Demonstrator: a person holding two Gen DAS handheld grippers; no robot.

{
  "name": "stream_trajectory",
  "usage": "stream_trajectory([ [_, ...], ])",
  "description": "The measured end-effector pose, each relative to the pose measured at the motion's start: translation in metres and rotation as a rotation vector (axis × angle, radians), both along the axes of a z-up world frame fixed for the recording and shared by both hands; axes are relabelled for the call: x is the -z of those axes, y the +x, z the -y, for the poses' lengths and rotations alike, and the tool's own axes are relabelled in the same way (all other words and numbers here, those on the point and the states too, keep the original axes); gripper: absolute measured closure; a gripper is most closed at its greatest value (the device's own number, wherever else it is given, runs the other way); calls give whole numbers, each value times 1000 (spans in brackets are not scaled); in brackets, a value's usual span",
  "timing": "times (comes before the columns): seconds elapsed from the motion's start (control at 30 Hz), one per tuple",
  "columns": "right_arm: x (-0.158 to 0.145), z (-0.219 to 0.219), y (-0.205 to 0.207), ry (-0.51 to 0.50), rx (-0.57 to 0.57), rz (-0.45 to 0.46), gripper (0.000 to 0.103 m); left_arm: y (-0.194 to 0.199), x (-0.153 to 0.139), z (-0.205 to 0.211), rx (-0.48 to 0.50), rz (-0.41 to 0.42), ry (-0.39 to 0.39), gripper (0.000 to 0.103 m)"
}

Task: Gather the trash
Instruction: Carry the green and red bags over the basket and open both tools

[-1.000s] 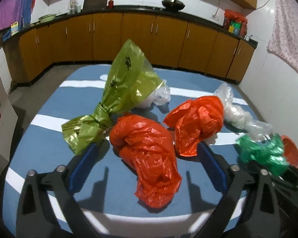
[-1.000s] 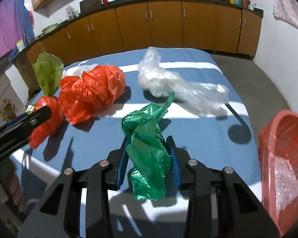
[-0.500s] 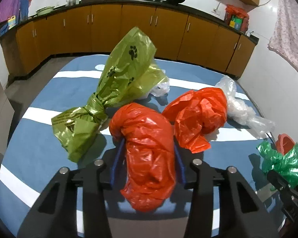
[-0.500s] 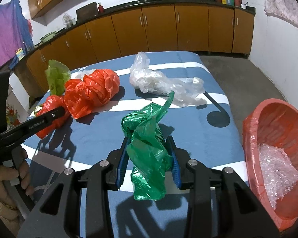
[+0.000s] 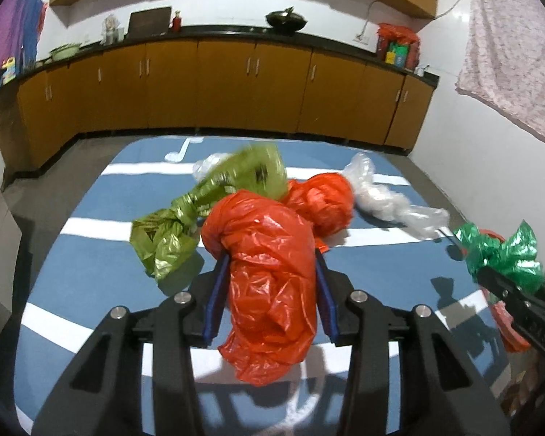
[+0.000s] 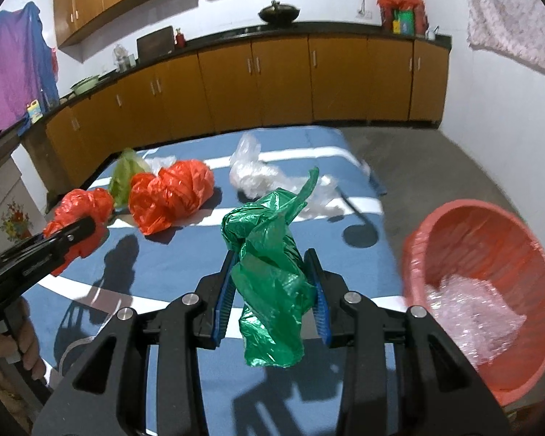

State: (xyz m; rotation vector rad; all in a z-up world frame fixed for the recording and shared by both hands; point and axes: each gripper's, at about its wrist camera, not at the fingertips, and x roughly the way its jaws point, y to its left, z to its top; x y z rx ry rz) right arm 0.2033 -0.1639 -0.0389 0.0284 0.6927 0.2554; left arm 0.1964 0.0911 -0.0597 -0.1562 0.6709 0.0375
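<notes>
Currently my left tool [image 5: 270,292] is clenched on a crumpled orange-red plastic bag [image 5: 269,283], its blue pads pressed into both sides of the bundle, which hangs clear of the blue-and-white striped surface [image 5: 91,254]. My right tool [image 6: 272,290] is clenched the same way on a crumpled dark green plastic bag [image 6: 269,276], also held above the surface.

Progress, as I judge it: the round red plastic basin [image 6: 519,239] to my right already holds one clear crinkled plastic bag [image 6: 472,316], so collection has begun. Two pieces are in my tools but not yet deposited. Left on the surface are:
- a second orange-red crumpled plastic bag [image 6: 170,196];
- a knotted olive-green plastic bag with dark print [image 5: 200,210];
- a clear crumpled plastic bag [image 6: 258,176] near the far edge;
- a small whitish plastic scrap [image 5: 209,161] behind the olive-green bag.

Surroundings: brown wooden cabinets [image 5: 236,91] under a dark countertop line the far wall, and a patterned pink cloth [image 5: 516,58] hangs at the right.

Obstructions: nothing lies between the green bag and the basin. From the left wrist view, my right tool and its green bag sit between the orange-red bag and the basin, so I judge the right tool should deposit first.
</notes>
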Motion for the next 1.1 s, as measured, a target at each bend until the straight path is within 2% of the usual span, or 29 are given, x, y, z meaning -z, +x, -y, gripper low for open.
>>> stream_trajectory([
  [0.53,-29,51,-27,-15,145,107,65,-22,-43,56,142,90,-1,60],
  [1.1,-28,122,-43,-25,314,124,65,-17,-48,138,321,96,7,60],
])
